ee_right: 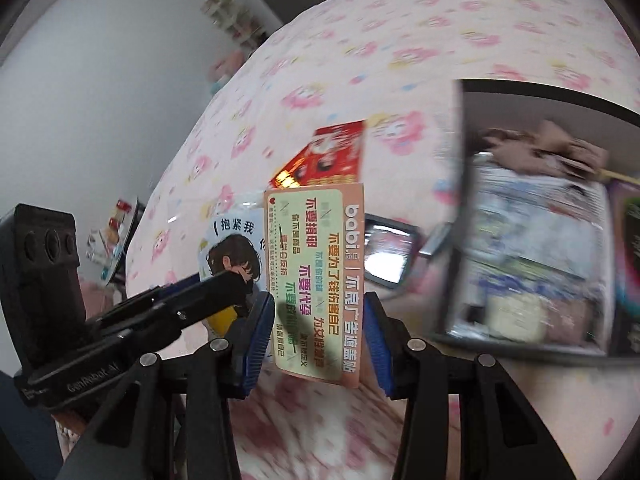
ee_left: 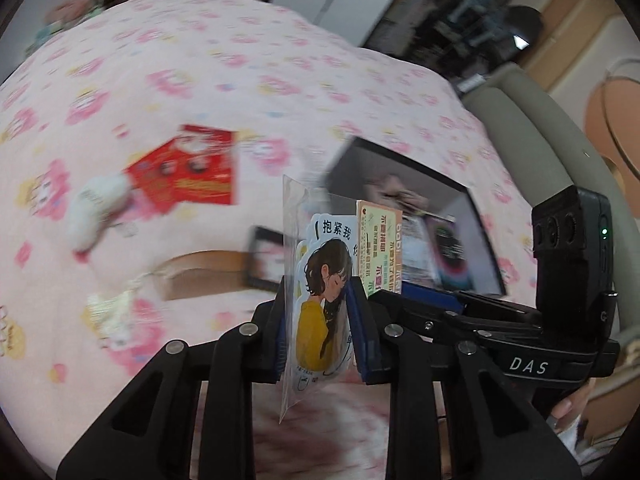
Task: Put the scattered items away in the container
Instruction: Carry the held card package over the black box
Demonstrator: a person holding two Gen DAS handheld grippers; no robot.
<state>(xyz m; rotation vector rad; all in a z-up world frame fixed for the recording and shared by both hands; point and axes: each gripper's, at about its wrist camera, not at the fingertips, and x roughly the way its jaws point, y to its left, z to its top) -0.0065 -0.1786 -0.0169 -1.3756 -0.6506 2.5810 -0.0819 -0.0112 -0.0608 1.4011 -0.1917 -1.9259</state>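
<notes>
Pink flowery bed [ee_left: 168, 52] lies below. The left gripper [ee_left: 320, 320] jaws hold a sticker pack [ee_left: 316, 292]; the right gripper [ee_right: 316, 332] jaws hold an orange card [ee_right: 320, 280]. Both are lifted up. Next, I think, carry them over the open box [ee_right: 532, 240] and let go.

Both views ride on hand-held grippers and look forward and steeply down along their fingers onto a pink flowered bedspread [ee_left: 200, 80], from close above it. The left wrist view sits left of the open container [ee_left: 420, 216], which lies just ahead to its right; the right gripper's body [ee_left: 572, 264] juts in at that edge. The right wrist view looks from beside the container [ee_right: 540, 240], which fills its right half; the left gripper's body [ee_right: 44, 264] shows at its left edge. Both share the container, the bedspread [ee_right: 400, 40] and a red packet [ee_left: 188, 172] [ee_right: 328, 156] beyond it.
</notes>
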